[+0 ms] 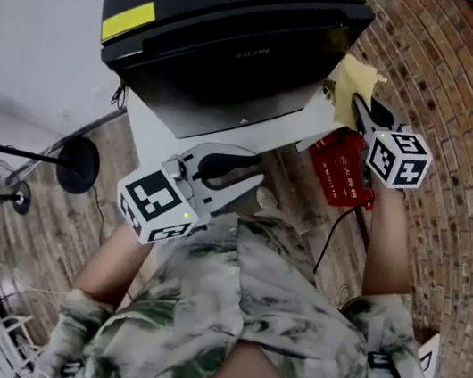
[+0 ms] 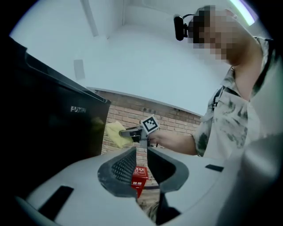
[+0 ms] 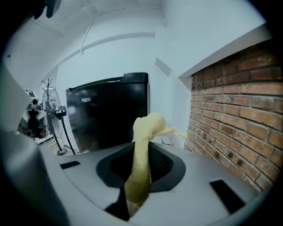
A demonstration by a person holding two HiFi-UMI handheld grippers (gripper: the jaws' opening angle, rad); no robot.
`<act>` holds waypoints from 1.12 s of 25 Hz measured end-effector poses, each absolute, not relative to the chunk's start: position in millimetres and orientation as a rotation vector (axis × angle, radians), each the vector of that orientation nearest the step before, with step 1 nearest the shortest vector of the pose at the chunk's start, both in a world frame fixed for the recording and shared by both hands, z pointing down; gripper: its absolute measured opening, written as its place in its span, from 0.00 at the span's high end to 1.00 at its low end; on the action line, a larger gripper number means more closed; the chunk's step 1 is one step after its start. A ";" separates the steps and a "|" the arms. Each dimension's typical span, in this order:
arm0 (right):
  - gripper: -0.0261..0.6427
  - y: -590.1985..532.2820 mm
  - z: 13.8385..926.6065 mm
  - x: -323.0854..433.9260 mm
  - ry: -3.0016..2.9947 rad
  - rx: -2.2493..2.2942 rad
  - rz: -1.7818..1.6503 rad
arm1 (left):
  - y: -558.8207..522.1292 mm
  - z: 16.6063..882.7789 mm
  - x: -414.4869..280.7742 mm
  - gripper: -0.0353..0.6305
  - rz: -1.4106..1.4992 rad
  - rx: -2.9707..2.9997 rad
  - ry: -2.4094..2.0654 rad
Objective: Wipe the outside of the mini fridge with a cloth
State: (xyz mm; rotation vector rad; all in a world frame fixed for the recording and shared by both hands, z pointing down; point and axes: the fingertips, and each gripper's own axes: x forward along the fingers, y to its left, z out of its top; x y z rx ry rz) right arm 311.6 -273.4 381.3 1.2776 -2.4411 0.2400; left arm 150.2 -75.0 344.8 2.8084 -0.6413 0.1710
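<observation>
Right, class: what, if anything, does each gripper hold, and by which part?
The right gripper grips the yellow cloth by a bunched fold, its end sticking out beyond the jaws. The left gripper holds nothing.

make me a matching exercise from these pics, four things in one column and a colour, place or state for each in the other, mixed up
Column one
1. mini fridge
2. cloth
3. red box
4. left gripper

Column two
A. low down, by the brick wall
B. black and glossy
C. yellow, clamped in the right gripper
D. jaws a little apart, nothing between them

Pairs: 1-B, 2-C, 3-A, 4-D
</observation>
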 end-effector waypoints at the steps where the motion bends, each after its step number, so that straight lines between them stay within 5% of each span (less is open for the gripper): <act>1: 0.83 -255.6 379.5 306.8 -2.443 1.283 0.246 | -64.3 346.6 141.7 0.82 0.174 2.804 -0.638; 11: 0.83 -109.3 392.2 255.1 -2.482 1.153 0.266 | 7.1 368.3 99.0 0.82 0.238 2.772 -0.714; 28: 0.83 -33.4 413.4 136.5 -2.578 0.947 0.167 | 63.5 373.4 14.4 0.82 0.300 2.696 -0.862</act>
